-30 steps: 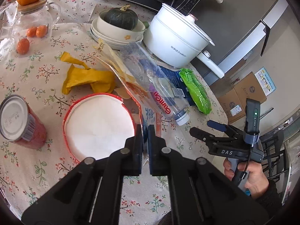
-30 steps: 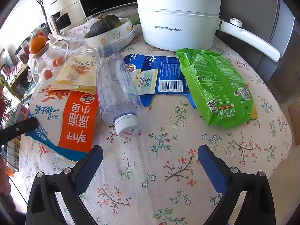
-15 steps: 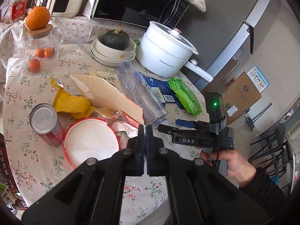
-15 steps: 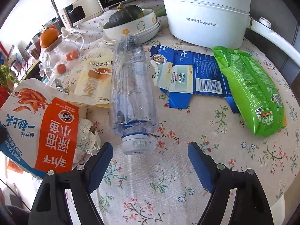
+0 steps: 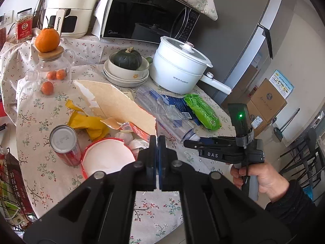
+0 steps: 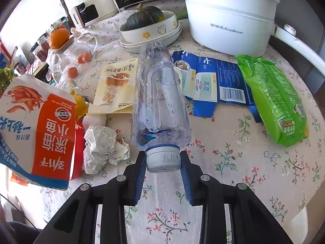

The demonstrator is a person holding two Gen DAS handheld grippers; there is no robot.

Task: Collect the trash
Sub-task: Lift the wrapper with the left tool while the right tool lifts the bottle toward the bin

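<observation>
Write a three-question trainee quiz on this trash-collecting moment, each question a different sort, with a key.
1. True or false: the right gripper has its fingers on either side of the clear plastic bottle's cap.
2. The left gripper pinches: A) the red can B) the torn orange-and-white bag C) the green packet.
3. Fill in: the dark green squash sits in a white ____.

Key: 1 true; 2 B; 3 bowl.

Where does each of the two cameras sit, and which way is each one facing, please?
Left wrist: on the left gripper, raised, looking down the cluttered table; the right gripper and right hand show.
Right wrist: on that gripper, low, facing the pot.
Shared: plastic bottle, snack bag, green packet.
</observation>
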